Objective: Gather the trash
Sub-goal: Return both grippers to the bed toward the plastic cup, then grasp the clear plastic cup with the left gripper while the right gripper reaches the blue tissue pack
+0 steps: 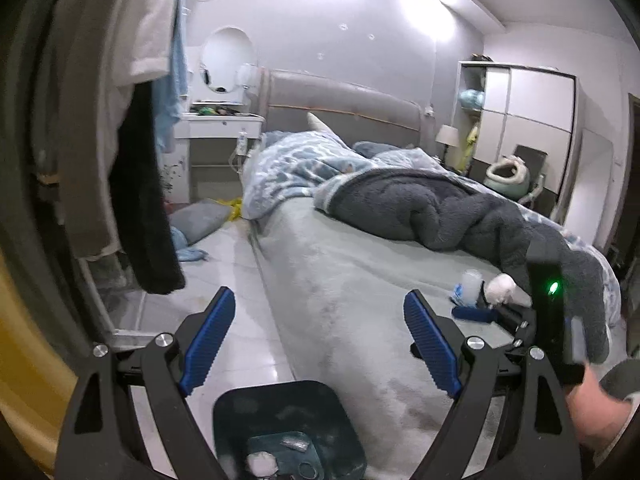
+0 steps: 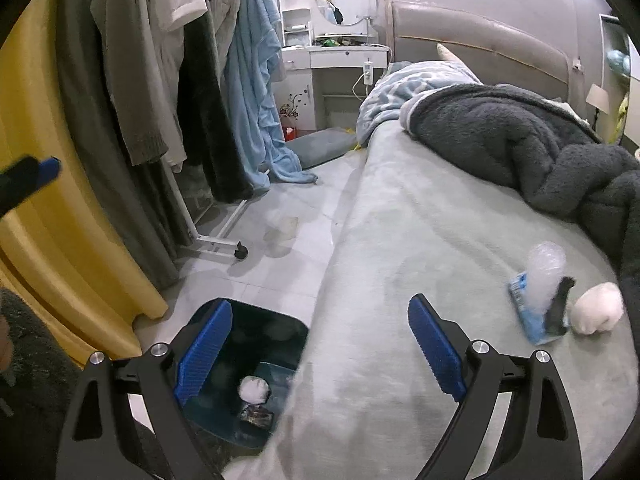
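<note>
The bed [image 2: 420,240] filled the right half of both views, its grey blanket [image 2: 520,140] heaped toward the upper right. The dark bin [image 2: 256,320] sat on the floor against the bed's side, at lower centre of each frame, already holding a crumpled white wad [image 2: 253,389] and a small dark wrapper [image 2: 256,414].

What I had left to collect lay on the bed at the right edge of the right wrist view: a blue packet [image 2: 532,316] with a crinkled clear plastic piece [image 2: 544,268] over it, and a white tissue ball [image 2: 598,312] just beside them to the right. The packet's long axis ran from upper left to lower right in that frame; a dark thing crossing it I could not identify for sure.

My right gripper [image 2: 320,356] had its jaws wide apart and empty, with the trash up and to its right. My left gripper [image 1: 320,344] was likewise spread and empty, above the bin. I judged the right hand nearer, so that arm suited the next reach.
</note>
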Available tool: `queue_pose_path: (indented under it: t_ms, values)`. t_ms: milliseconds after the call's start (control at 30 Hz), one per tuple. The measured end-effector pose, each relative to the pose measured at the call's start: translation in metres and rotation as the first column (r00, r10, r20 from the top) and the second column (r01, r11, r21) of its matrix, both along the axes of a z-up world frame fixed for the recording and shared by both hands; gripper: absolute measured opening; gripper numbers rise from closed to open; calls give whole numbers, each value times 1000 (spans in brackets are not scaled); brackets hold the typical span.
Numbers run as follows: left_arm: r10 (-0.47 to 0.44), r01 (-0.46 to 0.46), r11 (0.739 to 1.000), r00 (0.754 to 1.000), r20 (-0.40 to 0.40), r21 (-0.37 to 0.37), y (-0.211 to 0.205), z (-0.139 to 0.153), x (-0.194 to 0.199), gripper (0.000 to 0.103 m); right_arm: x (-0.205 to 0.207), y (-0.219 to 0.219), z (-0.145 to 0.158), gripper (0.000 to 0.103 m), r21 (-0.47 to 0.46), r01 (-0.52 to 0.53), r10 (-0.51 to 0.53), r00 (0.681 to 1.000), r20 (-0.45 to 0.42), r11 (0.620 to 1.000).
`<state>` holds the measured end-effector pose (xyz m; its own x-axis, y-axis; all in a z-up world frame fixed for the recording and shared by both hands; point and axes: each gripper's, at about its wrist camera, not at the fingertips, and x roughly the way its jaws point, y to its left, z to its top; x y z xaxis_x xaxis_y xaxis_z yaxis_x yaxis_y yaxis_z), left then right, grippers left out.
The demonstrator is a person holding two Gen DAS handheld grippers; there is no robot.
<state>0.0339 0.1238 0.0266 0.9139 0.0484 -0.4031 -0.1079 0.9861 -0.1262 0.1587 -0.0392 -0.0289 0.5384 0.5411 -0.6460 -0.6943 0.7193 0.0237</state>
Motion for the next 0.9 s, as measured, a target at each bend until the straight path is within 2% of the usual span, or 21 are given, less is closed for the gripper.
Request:
queue_pose_path:
  t_ms: [133,267,467,567,667,900]
  values:
    - [-59,59,998,998,-15,21,-12,-10,21,88,10,-25,9,91,-17,-3,4,999,32,1000]
    - [-119,119,993,993,-24,-11,-22,-17,40,88,29,-57,10,91,-33,1,1,999,49,999]
    - [-172,171,984,985,-11,-45,-36,-16,66,88,62,-105,6,91,-14,66,-65,997,43,998]
    - [-204,203,978,979,-13,-54,-44,-18,81,88,75,-130,1,90,26,104,-104,995,1,994]
    - [-236,234,971,971,-33,-58,-58,-27,97,88,86,-146,-8,75,68,114,-110,992,-63,991]
    - [-320,317,947,946,-57,-54,-88,-39,131,87,102,-159,-26,56,77,111,-102,989,-110,991]
